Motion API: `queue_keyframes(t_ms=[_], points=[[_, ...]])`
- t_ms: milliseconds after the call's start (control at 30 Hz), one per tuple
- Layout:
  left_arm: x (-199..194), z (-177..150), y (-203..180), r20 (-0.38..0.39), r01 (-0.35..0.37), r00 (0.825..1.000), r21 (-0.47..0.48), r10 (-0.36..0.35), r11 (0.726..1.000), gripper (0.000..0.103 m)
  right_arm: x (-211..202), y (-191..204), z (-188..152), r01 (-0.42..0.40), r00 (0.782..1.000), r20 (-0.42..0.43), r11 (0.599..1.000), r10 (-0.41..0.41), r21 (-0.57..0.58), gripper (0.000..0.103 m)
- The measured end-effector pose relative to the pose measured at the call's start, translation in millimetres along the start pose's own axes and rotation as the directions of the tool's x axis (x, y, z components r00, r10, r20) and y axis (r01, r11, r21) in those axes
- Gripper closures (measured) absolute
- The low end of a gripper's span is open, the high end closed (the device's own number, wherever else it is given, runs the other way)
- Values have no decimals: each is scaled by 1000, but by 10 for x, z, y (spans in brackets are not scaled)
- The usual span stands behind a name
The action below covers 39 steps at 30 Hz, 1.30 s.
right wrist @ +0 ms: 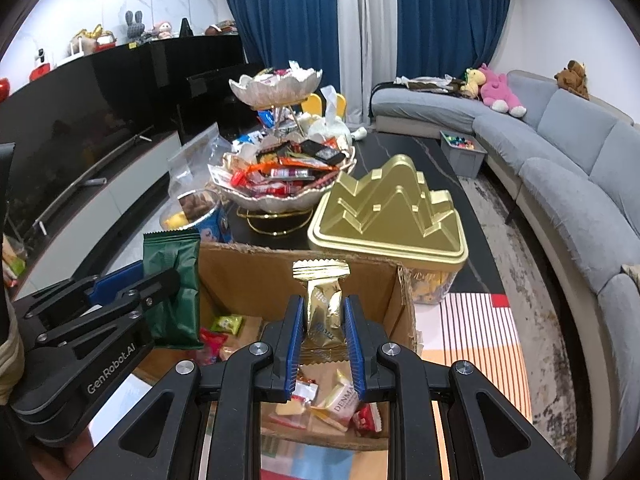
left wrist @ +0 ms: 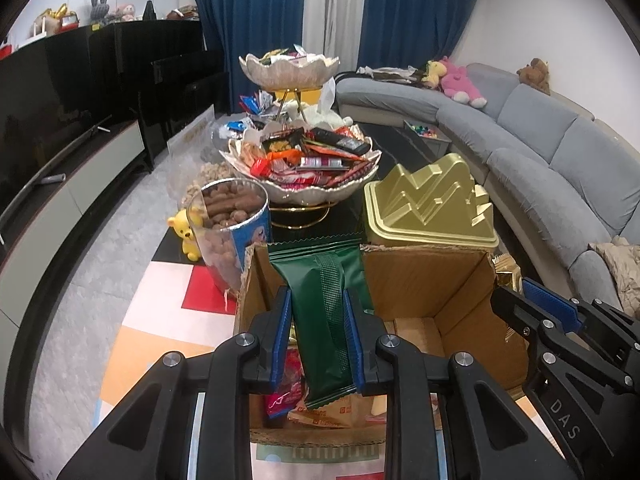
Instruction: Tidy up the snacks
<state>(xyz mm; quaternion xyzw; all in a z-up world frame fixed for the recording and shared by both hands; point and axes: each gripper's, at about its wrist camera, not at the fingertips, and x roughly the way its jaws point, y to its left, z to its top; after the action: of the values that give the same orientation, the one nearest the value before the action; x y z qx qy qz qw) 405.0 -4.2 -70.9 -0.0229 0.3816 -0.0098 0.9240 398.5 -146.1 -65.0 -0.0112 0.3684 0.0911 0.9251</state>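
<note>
My left gripper (left wrist: 318,304) is shut on a dark green snack packet (left wrist: 324,300), held upright over an open cardboard box (left wrist: 424,276). In the right wrist view the same green packet (right wrist: 174,280) shows at the left in the left gripper (right wrist: 160,280). My right gripper (right wrist: 323,312) is shut on a small gold snack packet (right wrist: 322,304) above the same cardboard box (right wrist: 256,276). Several loose snack packets (right wrist: 336,400) lie on the box floor. The right gripper (left wrist: 516,300) enters the left wrist view at the right edge.
Beyond the box on the dark table stand a gold mountain-shaped tin (left wrist: 430,208), a two-tier lotus bowl stand (left wrist: 312,196) heaped with snacks, and a clear tub of brown snacks (left wrist: 232,224). A grey sofa (left wrist: 552,152) curves along the right. A black TV cabinet (left wrist: 60,92) lines the left.
</note>
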Motion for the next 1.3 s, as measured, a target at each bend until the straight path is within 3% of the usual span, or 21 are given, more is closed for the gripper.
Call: queue_keyframes(t_ms=[200, 300, 367, 500, 700, 933, 1300], points=[[45, -28, 27, -26, -7, 1000, -13, 6, 1000, 73, 23, -1, -14, 6, 1000, -4, 1000, -6, -3, 80], [37, -34, 41, -29, -11, 1000, -17, 11, 1000, 65, 0, -9, -12, 22, 1000, 6, 1000, -22, -2, 61], [5, -35, 44, -25, -14, 1000, -20, 13, 1000, 50, -29, -26, -5, 30, 999, 17, 1000, -30, 5, 47], [-72, -25, 37, -15, -20, 1000, -14, 20, 1000, 41, -86, -53, 6, 29, 999, 25, 999, -30, 19, 43], [-238, -36, 58, -3, -43, 999, -20, 43, 999, 24, -236, -84, 0, 40, 998, 42, 998, -42, 42, 25], [-494, -69, 96, 17, -61, 998, -26, 61, 998, 14, -457, -61, -11, 49, 997, 58, 998, -52, 43, 24], [-888, -165, 56, 46, -59, 997, -19, 59, 998, 12, -846, -31, -107, 49, 994, 94, 998, -53, 43, 22]])
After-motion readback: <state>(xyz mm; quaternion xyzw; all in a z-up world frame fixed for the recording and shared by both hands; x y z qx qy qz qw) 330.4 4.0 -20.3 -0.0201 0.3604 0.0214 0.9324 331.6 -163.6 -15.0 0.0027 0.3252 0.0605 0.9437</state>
